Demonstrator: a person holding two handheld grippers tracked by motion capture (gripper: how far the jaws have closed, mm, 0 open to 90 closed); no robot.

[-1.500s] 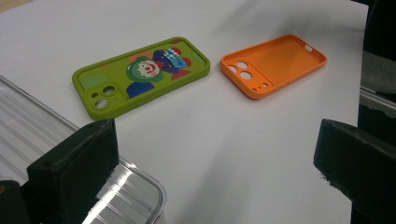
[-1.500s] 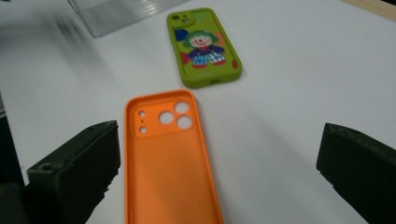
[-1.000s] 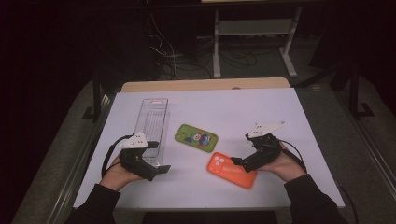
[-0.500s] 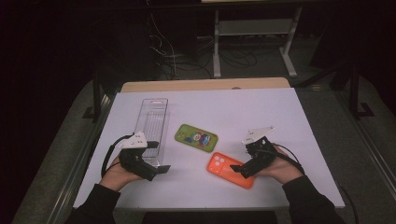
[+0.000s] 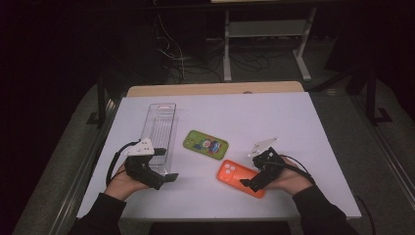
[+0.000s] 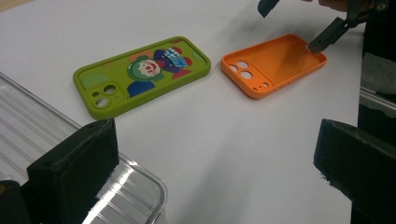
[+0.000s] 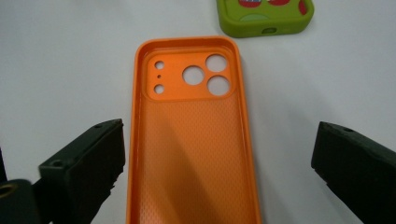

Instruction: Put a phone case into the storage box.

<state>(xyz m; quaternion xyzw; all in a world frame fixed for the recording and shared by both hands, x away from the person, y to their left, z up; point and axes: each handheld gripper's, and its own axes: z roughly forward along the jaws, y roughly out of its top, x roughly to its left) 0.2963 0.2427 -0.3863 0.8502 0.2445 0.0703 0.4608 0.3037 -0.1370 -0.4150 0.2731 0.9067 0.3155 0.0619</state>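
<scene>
Orange phone case (image 7: 191, 140) lies flat on the white table (image 5: 293, 122), hollow side up, at the near right. Its inside is finely textured, with a raised rim all round. The camera block at its far end has three large round holes and three small ones. The right gripper (image 5: 249, 184) hangs over the case's near end with jaws spread wide, one on each side of the case, not touching it. The green phone case (image 6: 142, 74) with a clown print lies just beyond, apart from the orange one. The left gripper (image 5: 169, 177) rests spread at the near end of the clear plastic tray (image 5: 159, 127).
</scene>
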